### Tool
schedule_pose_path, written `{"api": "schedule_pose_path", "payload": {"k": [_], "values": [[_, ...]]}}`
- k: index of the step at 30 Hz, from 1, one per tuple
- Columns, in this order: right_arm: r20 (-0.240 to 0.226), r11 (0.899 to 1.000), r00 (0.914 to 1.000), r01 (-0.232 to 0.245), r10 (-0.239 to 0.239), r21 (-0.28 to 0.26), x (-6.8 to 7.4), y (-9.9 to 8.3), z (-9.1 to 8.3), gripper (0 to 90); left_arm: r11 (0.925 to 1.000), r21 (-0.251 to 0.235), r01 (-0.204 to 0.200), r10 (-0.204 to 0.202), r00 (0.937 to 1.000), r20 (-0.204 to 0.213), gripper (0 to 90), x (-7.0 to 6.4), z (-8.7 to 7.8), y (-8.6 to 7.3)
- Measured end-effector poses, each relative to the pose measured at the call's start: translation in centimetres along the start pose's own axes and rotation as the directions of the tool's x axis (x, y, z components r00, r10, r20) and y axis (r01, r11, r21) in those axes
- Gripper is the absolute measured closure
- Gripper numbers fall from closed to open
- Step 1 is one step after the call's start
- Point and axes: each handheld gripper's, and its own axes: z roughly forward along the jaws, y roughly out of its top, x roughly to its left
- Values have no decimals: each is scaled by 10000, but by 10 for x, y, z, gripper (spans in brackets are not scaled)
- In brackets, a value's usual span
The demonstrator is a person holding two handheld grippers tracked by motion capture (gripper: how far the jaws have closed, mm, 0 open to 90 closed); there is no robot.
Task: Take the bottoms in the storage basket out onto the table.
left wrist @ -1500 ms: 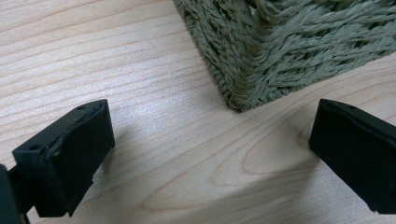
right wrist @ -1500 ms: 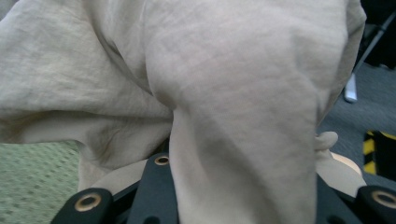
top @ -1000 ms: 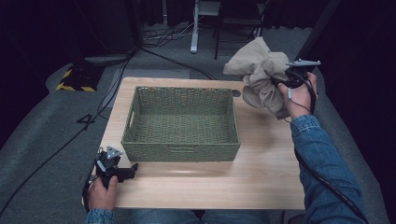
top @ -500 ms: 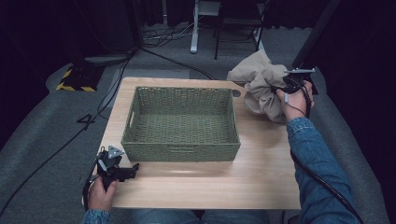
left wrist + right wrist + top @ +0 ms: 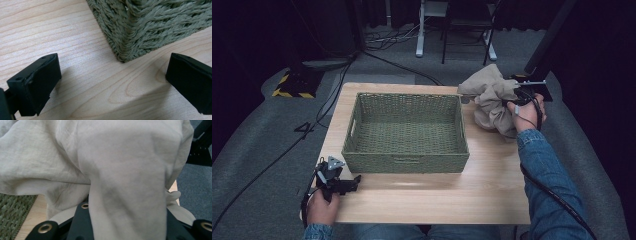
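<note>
Tongs first: your right tongs point(image 5: 518, 95) are clamped on the beige cloth point(image 5: 492, 102), which hangs bunched above the far right corner of the table point(image 5: 492, 185), just beside the right wall of the woven basket point(image 5: 407, 162). Your left tongs point(image 5: 354, 181) rest at the near left edge of the table with their jaws spread wide and nothing between them (the left gripper view looks past them at the basket's near corner and bare wood).

As for progress, the pickup looks done: the cloth is off the table and gathered in your grip. What seems left is the carry over the rim and the drop, since the basket is empty inside as far as the high view shows.

Some things are hard to read. In the right gripper view the cloth point(image 5: 120, 170) drapes over the jaws, so you cannot see how much fabric is actually pinched or how near the tips it sits. Whether the cloth's lowest folds touch the table is also unclear from above.
</note>
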Motion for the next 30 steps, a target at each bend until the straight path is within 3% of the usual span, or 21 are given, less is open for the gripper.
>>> {"api": "schedule_pose_path", "payload": {"k": [25, 30], "values": [[-275, 9949, 9996, 134, -107, 1003, -2, -27, 29, 657, 10000, -3, -6, 6, 10000, 9, 2, 0, 0, 0], [-461, 9931, 9989, 102, -48, 1166, -3, -31, 33, 604, 10000, 2, 3, -3, 10000, -7, 2, 0, 0, 0]]}}
